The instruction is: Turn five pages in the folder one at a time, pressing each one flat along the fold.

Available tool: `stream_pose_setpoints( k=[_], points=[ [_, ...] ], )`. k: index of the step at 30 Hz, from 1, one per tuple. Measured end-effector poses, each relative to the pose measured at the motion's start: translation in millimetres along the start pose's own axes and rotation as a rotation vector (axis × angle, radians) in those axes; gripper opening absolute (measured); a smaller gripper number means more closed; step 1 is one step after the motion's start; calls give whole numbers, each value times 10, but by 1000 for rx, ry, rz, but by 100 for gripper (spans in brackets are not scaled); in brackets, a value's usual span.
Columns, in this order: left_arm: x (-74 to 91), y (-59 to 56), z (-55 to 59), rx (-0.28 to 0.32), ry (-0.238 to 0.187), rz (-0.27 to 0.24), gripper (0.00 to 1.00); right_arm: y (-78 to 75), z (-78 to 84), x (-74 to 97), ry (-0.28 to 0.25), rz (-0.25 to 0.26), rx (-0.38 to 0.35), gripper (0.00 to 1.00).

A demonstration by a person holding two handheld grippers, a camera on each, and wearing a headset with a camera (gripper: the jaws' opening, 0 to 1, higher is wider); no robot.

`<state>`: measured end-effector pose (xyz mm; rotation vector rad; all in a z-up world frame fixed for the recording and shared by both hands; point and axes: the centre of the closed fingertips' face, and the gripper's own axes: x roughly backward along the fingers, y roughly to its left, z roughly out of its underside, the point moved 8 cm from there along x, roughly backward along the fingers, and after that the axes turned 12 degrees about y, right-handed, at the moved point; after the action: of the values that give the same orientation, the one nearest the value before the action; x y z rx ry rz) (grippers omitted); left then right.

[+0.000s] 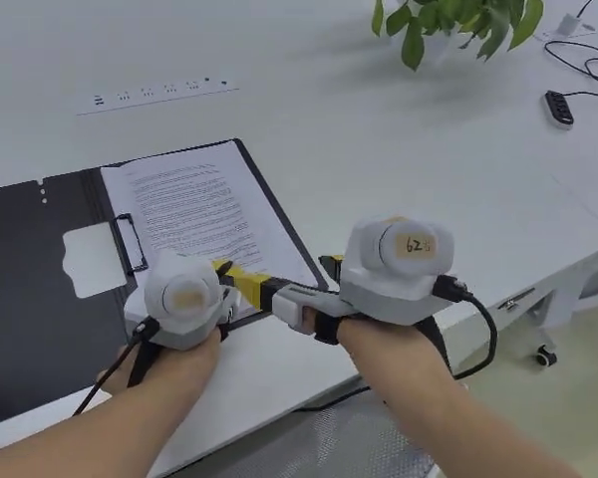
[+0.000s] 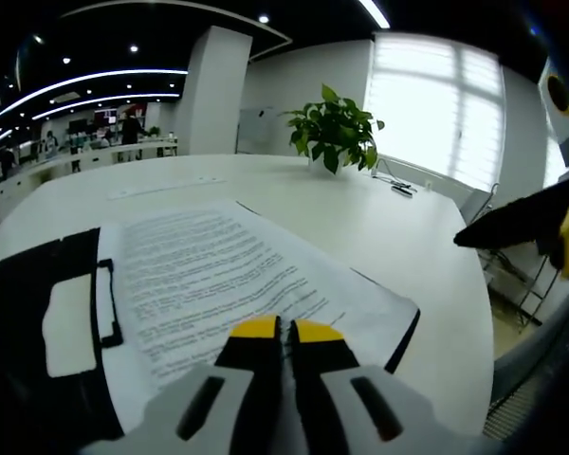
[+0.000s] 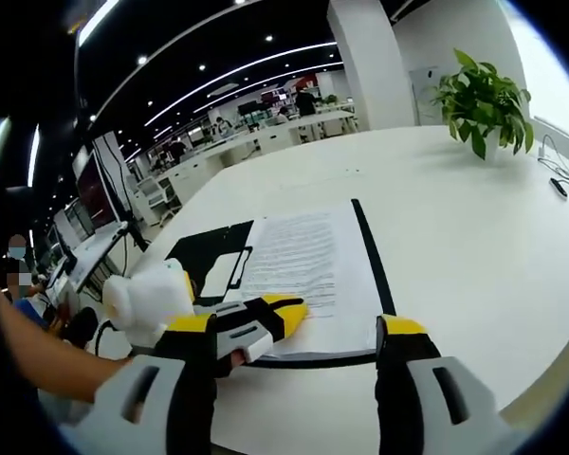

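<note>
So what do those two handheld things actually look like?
The left tool and right tool are white plastic with rounded, domed bodies; their grey jaws are lined black and tipped yellow. A black cable trails from each, and the right one carries a yellowish sticker marked 62. The forearms are bare.

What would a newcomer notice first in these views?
The open black folder lies on the white table, a printed page on its right half. At the page's near edge the left hand-held gripper is shut, and the right hand-held gripper stands open beside it. A leafy plant sits at the table's far side.
</note>
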<state>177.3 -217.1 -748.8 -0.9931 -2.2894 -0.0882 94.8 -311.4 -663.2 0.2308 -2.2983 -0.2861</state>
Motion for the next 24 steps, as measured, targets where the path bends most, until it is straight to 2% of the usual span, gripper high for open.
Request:
stream_pose_setpoints(
  k=[5,13,18,21,24],
  points=[
    [-1,4,5,4,-3,4,3,-95,65,-145,38,1,-35,58],
    [-2,8,8,4,-7,5,3,-258,182,-378,98,19,-75,52],
    [1,9,11,7,-6,6,3,-330,252,-463,115,28,-89,48],
    [2,9,13,6,-7,5,3,-368,243,-448,106,41,-95,40],
    [5,7,15,5,-10,3,3,-413,244,-442,102,38,-137,28]
  ],
)
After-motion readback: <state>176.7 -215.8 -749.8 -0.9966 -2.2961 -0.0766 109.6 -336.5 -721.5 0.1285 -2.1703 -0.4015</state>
